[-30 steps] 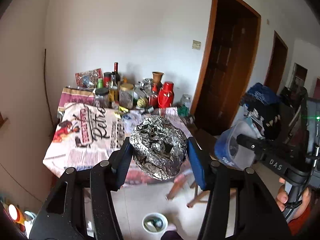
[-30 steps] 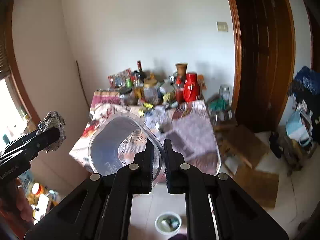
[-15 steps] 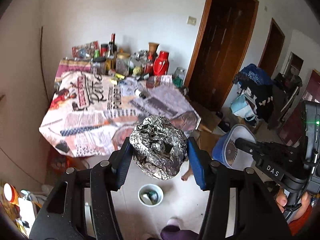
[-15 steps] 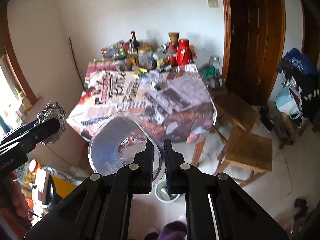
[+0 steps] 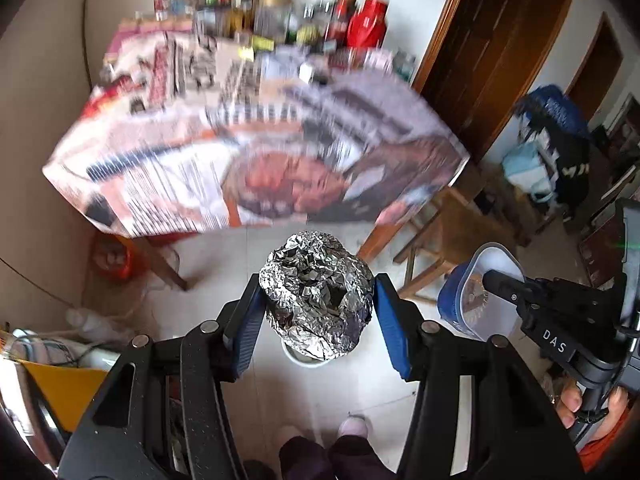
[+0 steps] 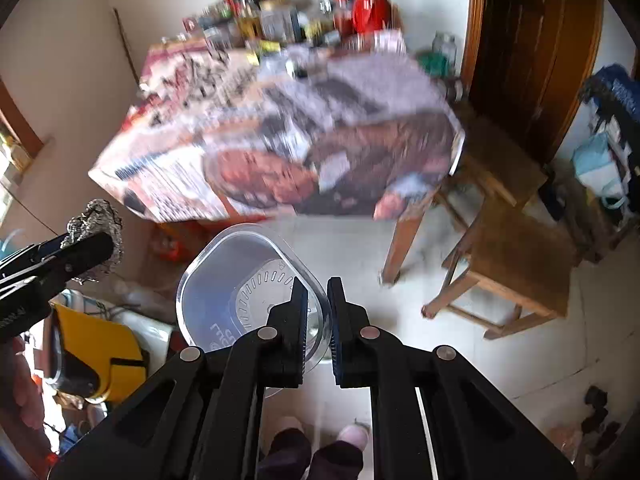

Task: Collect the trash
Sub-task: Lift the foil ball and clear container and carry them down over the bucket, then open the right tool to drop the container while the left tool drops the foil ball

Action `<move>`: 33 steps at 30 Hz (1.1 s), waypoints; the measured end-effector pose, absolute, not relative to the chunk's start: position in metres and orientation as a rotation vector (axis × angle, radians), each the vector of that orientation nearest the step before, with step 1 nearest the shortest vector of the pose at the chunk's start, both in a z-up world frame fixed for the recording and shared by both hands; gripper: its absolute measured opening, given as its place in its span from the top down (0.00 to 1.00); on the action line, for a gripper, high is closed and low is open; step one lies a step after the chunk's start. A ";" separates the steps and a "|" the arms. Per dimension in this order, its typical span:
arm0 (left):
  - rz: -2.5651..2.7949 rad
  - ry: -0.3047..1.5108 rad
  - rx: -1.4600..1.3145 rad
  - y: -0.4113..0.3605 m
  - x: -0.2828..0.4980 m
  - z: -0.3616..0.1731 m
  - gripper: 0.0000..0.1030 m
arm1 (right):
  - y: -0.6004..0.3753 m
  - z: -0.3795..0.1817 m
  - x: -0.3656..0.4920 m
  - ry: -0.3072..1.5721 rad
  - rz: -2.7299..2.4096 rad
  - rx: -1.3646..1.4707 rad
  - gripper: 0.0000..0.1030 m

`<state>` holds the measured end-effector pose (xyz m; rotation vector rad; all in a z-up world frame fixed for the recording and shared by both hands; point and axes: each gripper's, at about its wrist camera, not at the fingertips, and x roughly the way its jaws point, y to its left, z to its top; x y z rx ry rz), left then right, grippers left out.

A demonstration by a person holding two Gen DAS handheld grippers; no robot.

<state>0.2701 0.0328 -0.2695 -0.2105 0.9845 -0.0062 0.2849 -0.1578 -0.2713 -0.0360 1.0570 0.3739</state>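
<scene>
Jaws of the left gripper clenched on the foil ball, right gripper pinching the plastic tub wall — white bin directly beneath the foil, left hand nearer.

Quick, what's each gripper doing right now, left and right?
Left gripper: closed on the foil ball.
Right gripper: closed on the rim of the plastic tub.

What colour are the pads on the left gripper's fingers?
Blue pads, on black fingers, clamped on the crumpled silver foil ball. Clearest in the left wrist view.
</scene>
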 end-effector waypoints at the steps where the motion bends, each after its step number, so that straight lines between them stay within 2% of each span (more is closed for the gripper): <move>1: -0.004 1.011 -0.221 0.033 0.278 -0.292 0.48 | -0.158 -0.284 0.288 1.075 0.372 -0.038 0.91; 14: 0.035 1.264 -0.258 0.043 0.311 -0.509 0.48 | -0.141 -0.482 0.340 1.302 0.366 -0.102 0.91; 22: 0.073 1.329 -0.298 0.060 0.311 -0.588 0.48 | -0.119 -0.566 0.355 1.346 0.366 -0.122 0.91; 23: 0.077 1.335 -0.304 0.061 0.310 -0.597 0.48 | -0.116 -0.573 0.357 1.360 0.367 -0.126 0.89; 24: 0.077 1.339 -0.307 0.061 0.311 -0.603 0.48 | -0.114 -0.583 0.358 1.389 0.371 -0.128 0.81; 25: 0.076 1.345 -0.312 0.061 0.312 -0.610 0.48 | -0.112 -0.591 0.360 1.417 0.377 -0.129 0.67; 27: 0.070 1.357 -0.319 0.058 0.314 -0.620 0.48 | -0.113 -0.605 0.359 1.460 0.393 -0.110 0.54; 33: 0.002 1.387 -0.328 0.033 0.325 -0.638 0.48 | -0.128 -0.602 0.356 1.464 0.361 -0.102 0.54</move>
